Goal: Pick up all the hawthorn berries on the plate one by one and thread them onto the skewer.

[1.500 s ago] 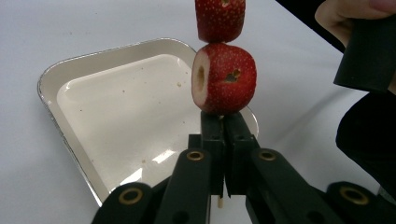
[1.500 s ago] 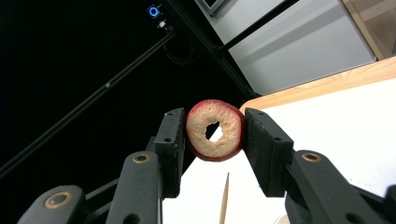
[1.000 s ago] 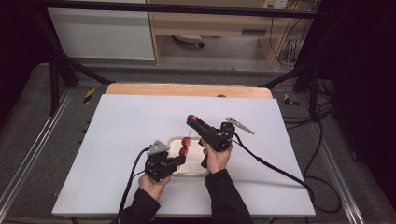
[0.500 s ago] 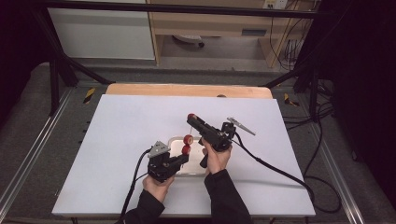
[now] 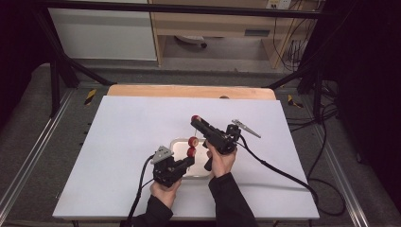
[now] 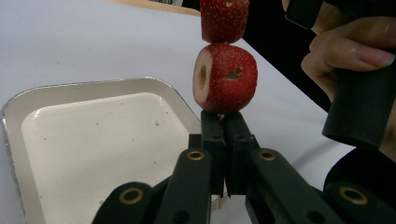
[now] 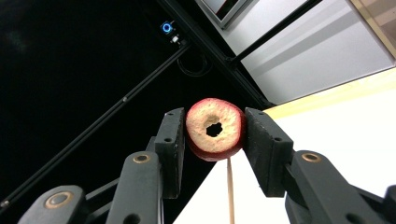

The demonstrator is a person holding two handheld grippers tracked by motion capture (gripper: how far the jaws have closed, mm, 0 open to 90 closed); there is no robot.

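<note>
My left gripper (image 6: 223,140) (image 5: 189,161) is shut on a thin wooden skewer (image 6: 219,201) that stands upright above a white tray (image 6: 28,107) (image 5: 176,143). Two red cored fruit pieces are threaded on it, the lower one (image 6: 226,79) (image 5: 191,152) just above the jaws, the upper one (image 6: 224,18) (image 5: 193,141) over it. My right gripper (image 7: 215,140) (image 5: 195,119) is shut on a third red cored fruit piece (image 7: 215,128), its hole facing the camera. The skewer (image 7: 229,191) rises to its underside; whether the tip is inside the hole I cannot tell.
The tray sits on a white table top (image 5: 127,142) with a wooden strip (image 5: 189,91) along its far edge. Black cables (image 5: 279,172) trail from both grippers. Metal frame rails (image 5: 33,156) flank the table.
My left gripper and its skewer have edged slightly to the right, toward the right gripper. The right gripper has stayed still.
</note>
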